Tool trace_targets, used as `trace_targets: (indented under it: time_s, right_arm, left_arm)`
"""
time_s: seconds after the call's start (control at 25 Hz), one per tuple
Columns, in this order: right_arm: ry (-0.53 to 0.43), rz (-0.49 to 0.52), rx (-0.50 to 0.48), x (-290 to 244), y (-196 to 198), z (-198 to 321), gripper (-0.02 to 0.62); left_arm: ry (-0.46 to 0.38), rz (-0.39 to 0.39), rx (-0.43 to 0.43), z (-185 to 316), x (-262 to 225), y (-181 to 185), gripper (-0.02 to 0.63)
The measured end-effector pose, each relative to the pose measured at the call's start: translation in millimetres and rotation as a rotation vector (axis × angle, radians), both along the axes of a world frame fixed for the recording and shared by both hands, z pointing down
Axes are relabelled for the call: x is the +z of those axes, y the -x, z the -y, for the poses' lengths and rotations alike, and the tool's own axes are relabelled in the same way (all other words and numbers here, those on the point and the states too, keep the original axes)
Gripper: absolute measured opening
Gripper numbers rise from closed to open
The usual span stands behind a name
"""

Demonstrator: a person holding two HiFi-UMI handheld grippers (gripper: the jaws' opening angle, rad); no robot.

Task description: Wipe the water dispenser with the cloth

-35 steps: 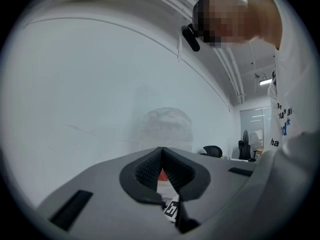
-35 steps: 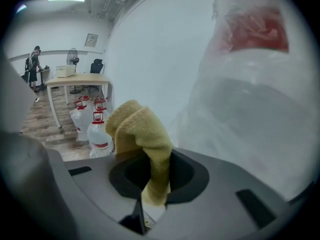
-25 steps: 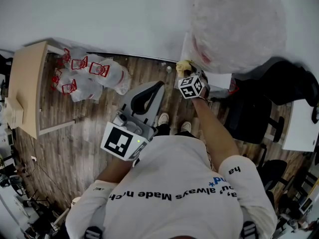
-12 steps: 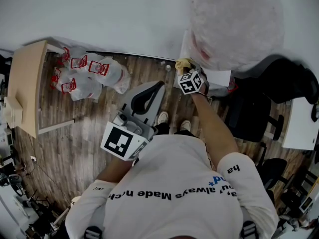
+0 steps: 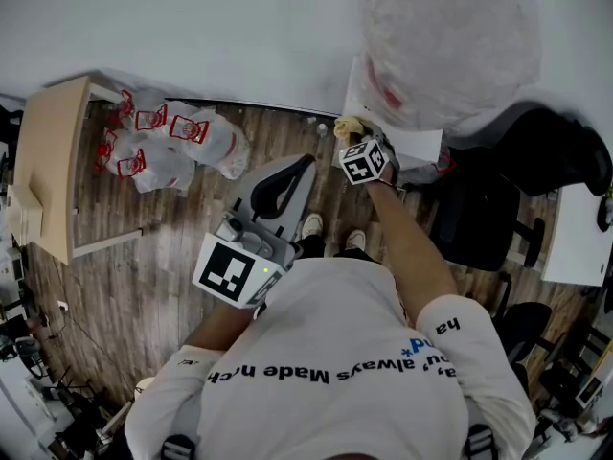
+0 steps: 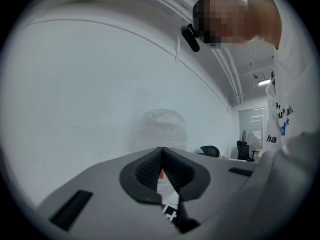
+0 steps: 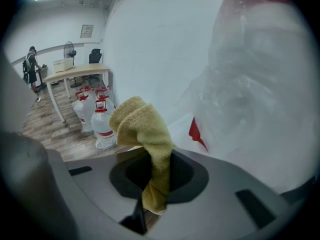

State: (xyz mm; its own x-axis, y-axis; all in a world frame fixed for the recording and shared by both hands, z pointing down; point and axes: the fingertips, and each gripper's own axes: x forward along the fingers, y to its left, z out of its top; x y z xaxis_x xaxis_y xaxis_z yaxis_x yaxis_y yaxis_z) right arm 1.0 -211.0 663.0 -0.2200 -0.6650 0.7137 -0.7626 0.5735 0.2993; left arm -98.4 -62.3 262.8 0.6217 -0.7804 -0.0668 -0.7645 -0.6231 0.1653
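The water dispenser [image 5: 407,146] stands against the white wall, its big bottle [image 5: 450,46] wrapped in clear plastic. My right gripper [image 5: 352,140] is shut on a yellow cloth [image 5: 347,126], which rests at the left front corner of the dispenser's white top. In the right gripper view the cloth [image 7: 145,129] sticks up from between the jaws of the right gripper [image 7: 157,179], close to the wrapped bottle [image 7: 260,84]. My left gripper [image 5: 302,169] hangs lower left, away from the dispenser, shut with nothing in it. The left gripper [image 6: 162,166] points towards the far-off bottle [image 6: 160,129].
Several water jugs [image 5: 172,147] with red handles lie on the wooden floor by a light wooden table [image 5: 53,161]. A black office chair [image 5: 479,218] stands right of the dispenser, with a white desk [image 5: 579,247] beyond it. The person's feet [image 5: 314,228] are on the floor below.
My right gripper and the cloth have slid slightly to the left along the dispenser's front edge. The left gripper has stayed where it was.
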Motion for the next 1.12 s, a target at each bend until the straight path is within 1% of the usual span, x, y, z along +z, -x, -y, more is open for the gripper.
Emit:
trace_targets:
  time_s: [0.32,0.64,1.12]
  right_arm:
    - [0.007,0.005,-0.016,0.5,4.0,-16.5,0.054]
    - [0.023,0.028,-0.009,2.5,5.7,-28.5,0.055]
    - [0.025,0.014,-0.023,5.6,8.7,-38.9,0.057]
  left_arm:
    - [-0.006,-0.003,0.003,-6.8,-3.0,0.2,0.018]
    - [-0.011,-0.006,0.002,-10.9,-4.1,0.4,0.018]
    - [-0.02,-0.01,-0.002,-10.0,-7.1,0.3,0.018]
